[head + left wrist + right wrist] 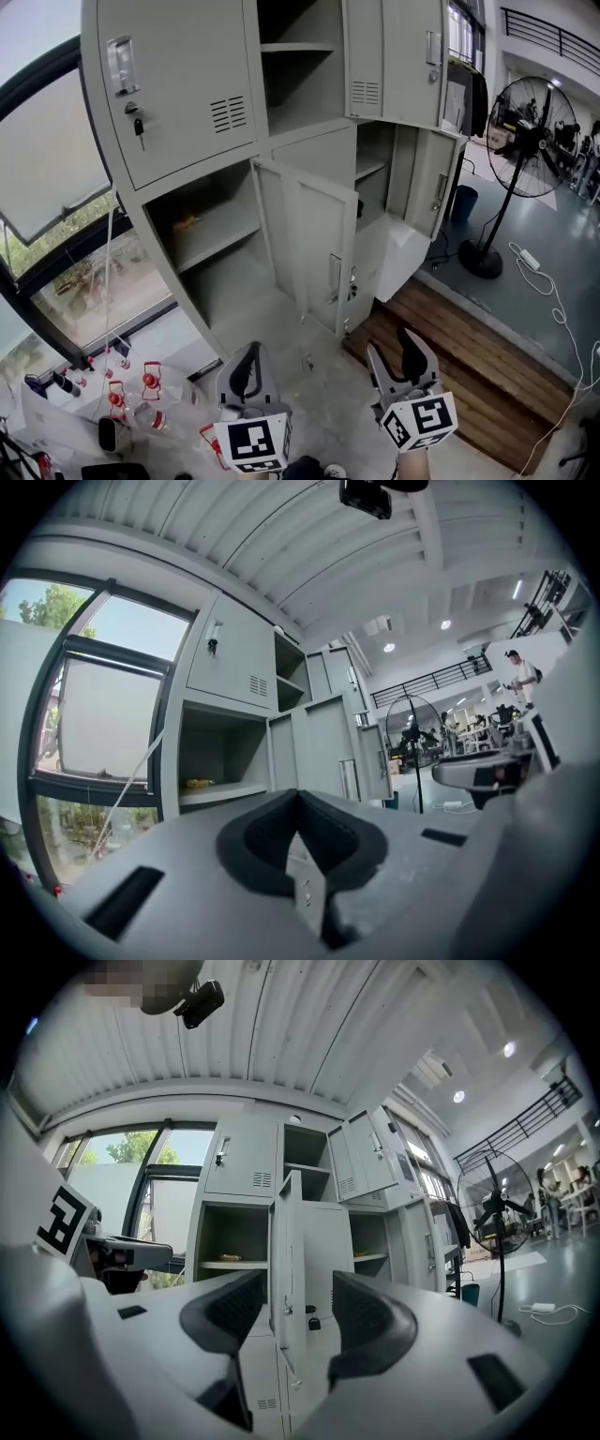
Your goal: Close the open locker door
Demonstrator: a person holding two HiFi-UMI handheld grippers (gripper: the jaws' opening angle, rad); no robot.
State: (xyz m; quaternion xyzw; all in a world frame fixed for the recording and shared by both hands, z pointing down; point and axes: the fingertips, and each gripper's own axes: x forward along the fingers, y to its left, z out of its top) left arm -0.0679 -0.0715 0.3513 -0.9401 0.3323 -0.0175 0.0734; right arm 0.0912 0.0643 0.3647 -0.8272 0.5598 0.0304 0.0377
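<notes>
While the lockers fill the view, the lower middle door stands swung out toward the grippers. A fan stands right. Well short of the door, the right gripper is spread wide and empty; the left gripper has its jaws meeting on nothing.

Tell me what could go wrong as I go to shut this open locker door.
The open door stands edge-on to the right gripper, jaws apart; a push on that thin edge could slip off. A small dark thing hangs by the door's latch and might snag a jaw. Another door farther right is open too, easy to target by mistake.
</notes>
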